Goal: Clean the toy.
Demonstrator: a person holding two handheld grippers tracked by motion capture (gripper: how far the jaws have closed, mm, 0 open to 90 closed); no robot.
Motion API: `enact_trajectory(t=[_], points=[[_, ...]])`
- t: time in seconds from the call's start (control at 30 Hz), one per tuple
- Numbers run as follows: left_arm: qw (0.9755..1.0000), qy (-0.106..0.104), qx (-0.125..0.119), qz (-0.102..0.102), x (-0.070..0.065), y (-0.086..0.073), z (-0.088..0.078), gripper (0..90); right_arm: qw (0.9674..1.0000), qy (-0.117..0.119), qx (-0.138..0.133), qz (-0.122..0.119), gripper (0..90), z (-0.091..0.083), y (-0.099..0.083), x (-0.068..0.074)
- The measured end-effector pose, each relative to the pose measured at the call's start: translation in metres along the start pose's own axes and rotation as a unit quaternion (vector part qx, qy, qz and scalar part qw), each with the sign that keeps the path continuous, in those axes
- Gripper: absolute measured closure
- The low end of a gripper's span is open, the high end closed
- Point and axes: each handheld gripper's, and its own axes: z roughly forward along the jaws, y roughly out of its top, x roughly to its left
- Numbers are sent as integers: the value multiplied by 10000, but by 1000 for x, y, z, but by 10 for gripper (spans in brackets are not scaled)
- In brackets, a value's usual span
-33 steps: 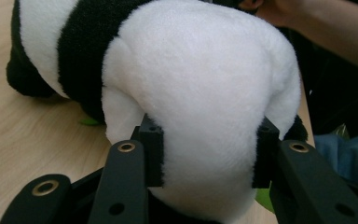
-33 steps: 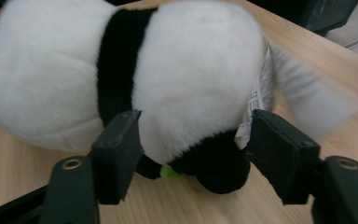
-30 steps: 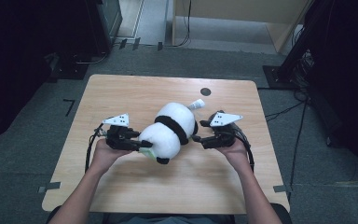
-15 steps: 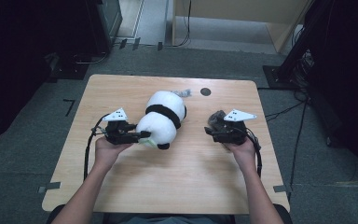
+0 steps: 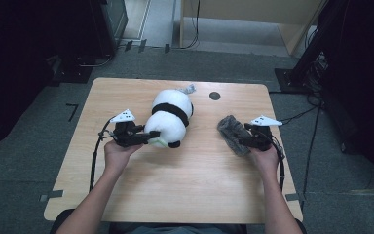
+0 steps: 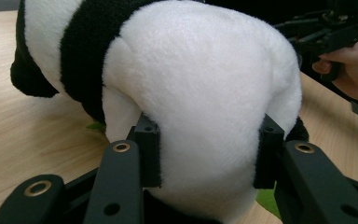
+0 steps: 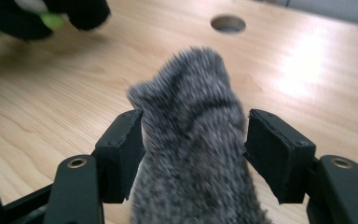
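Item: plush panda (image 5: pixel 168 119), black and white, lying on its side on the wooden table (image 5: pixel 185 195), left of centre; a green patch at its near end; left gripper (image 5: pixel 146 138) clamped on its white rounded end, pads sunk into the fur on both sides, jaws having just eased slightly wider; item: grey furry piece (image 5: pixel 233 134), on the table right of centre, well apart from the panda; right gripper (image 5: pixel 246 139) with the piece between its jaws, which have just been closing, left pad touching the fur, right pad just clear; round hole (image 5: pixel 215 95) in the tabletop beyond
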Motion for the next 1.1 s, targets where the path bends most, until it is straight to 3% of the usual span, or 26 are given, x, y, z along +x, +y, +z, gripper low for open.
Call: enact_trajectory(t=[0.07,0.13,0.33,0.5,0.67,0.93,1.07,1.1], points=[[10000,16,12,-5,1,0,1,570,9998,-160,96,-59,420,2,-3,-2],[10000,53,20,5,0,0,3,570,9996,-257,128,59,443,4,-6,-7],[9999,91,-18,-55,-1,-1,7,568,9975,-55,429,555,485,14,-15,-16],[9999,141,-7,-68,-2,-1,8,567,9978,-19,440,499,727,17,-14,-12],[9998,165,-60,-8,-5,0,8,567,9990,13,332,294,769,9,-3,-2],[9994,253,-189,-102,-7,1,10,566,9986,418,-99,321,767,-10,21,24],[9988,465,-76,113,-11,3,12,564,9976,601,-217,256,769,-15,33,41],[9988,483,-51,84,-11,5,13,563,9974,645,-242,222,770,-16,35,46]])
